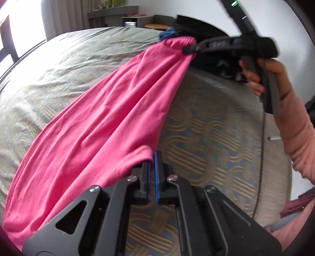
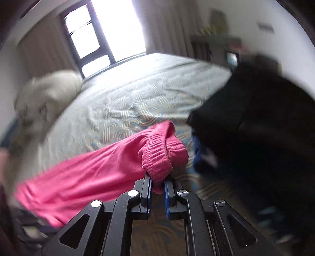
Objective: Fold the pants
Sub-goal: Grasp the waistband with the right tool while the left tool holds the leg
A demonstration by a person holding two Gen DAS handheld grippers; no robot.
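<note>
Pink pants [image 1: 110, 110] hang stretched between my two grippers above a bed. In the left wrist view my left gripper [image 1: 152, 157] is shut on a hemmed edge of the pink fabric at the bottom centre. Up at the right the right gripper [image 1: 189, 49] pinches the bunched other end, held by a hand in a pink sleeve. The right wrist view is blurred; there my right gripper [image 2: 157, 180] is shut on the gathered elastic waistband of the pink pants [image 2: 94, 173], which trail off to the left.
The bed's patterned grey-gold cover [image 1: 206, 128] lies under the pants. A pile of dark clothes [image 2: 256, 128] sits on the bed at the right. A pale pillow [image 2: 45, 94] lies at the left, under a bright window [image 2: 110, 29]. A grey desk [image 1: 114, 13] stands beyond the bed.
</note>
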